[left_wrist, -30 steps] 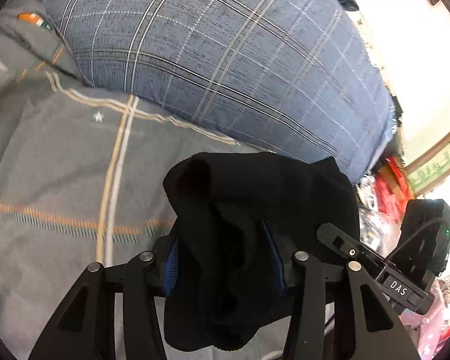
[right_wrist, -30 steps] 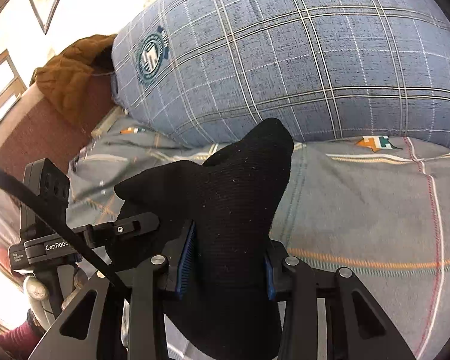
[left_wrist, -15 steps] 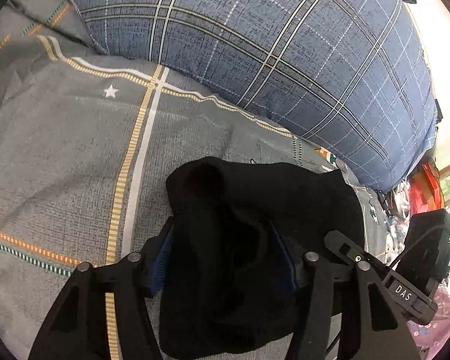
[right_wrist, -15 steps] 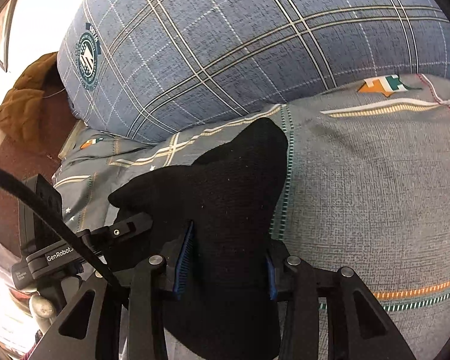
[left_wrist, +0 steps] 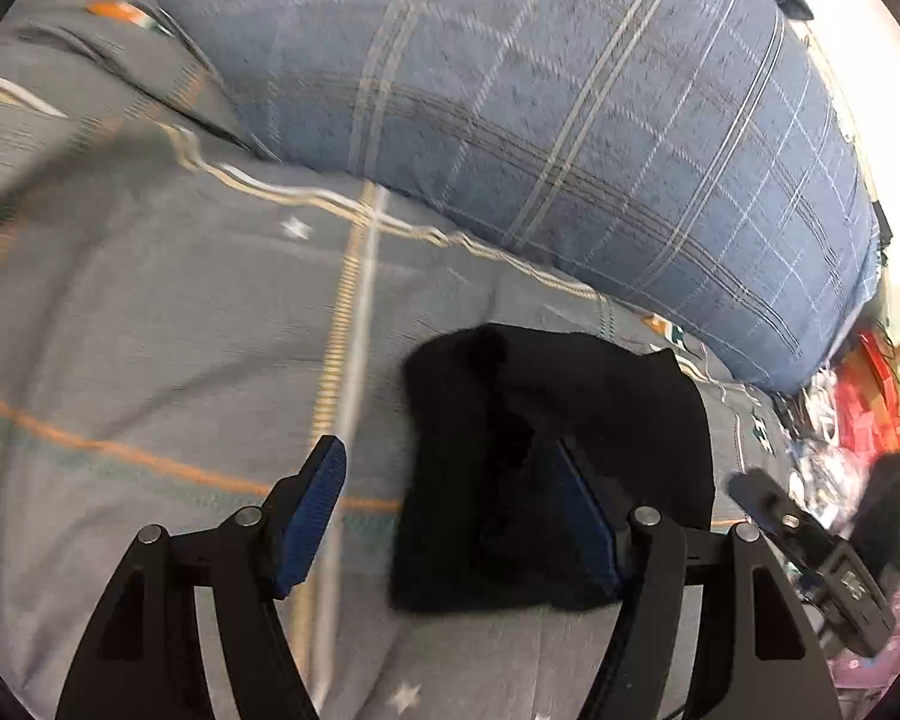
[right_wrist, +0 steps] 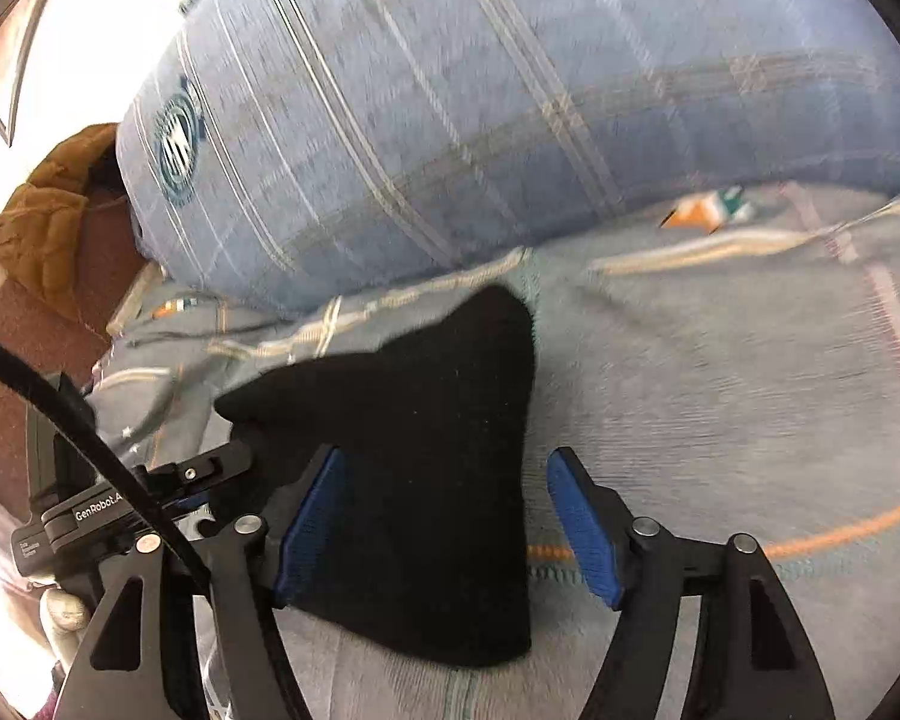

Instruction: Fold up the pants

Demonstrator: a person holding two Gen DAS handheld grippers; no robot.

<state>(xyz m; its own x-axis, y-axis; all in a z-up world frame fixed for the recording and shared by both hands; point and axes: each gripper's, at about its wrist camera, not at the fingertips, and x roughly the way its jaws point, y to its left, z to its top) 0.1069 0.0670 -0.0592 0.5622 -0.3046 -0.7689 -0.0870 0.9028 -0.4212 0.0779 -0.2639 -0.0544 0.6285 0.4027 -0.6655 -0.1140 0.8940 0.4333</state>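
The black pants (left_wrist: 558, 468) lie folded in a small bundle on the grey bedsheet (left_wrist: 150, 330). My left gripper (left_wrist: 450, 510) is open; the bundle rests against its right finger and the left finger stands clear of it. In the right wrist view the same black bundle (right_wrist: 426, 480) lies between the open jaws of my right gripper (right_wrist: 444, 516), against the left finger, with a gap to the right finger. The other gripper shows at the edge of each view.
A large blue plaid pillow (left_wrist: 570, 120) lies just beyond the pants, also in the right wrist view (right_wrist: 450, 108). A brown jacket (right_wrist: 48, 216) lies at far left. Red and colourful clutter (left_wrist: 870, 408) sits beside the bed at right.
Both grippers were shut on the black pants; now both have opened and the bundle lies released on the sheet. Both views are motion-blurred.
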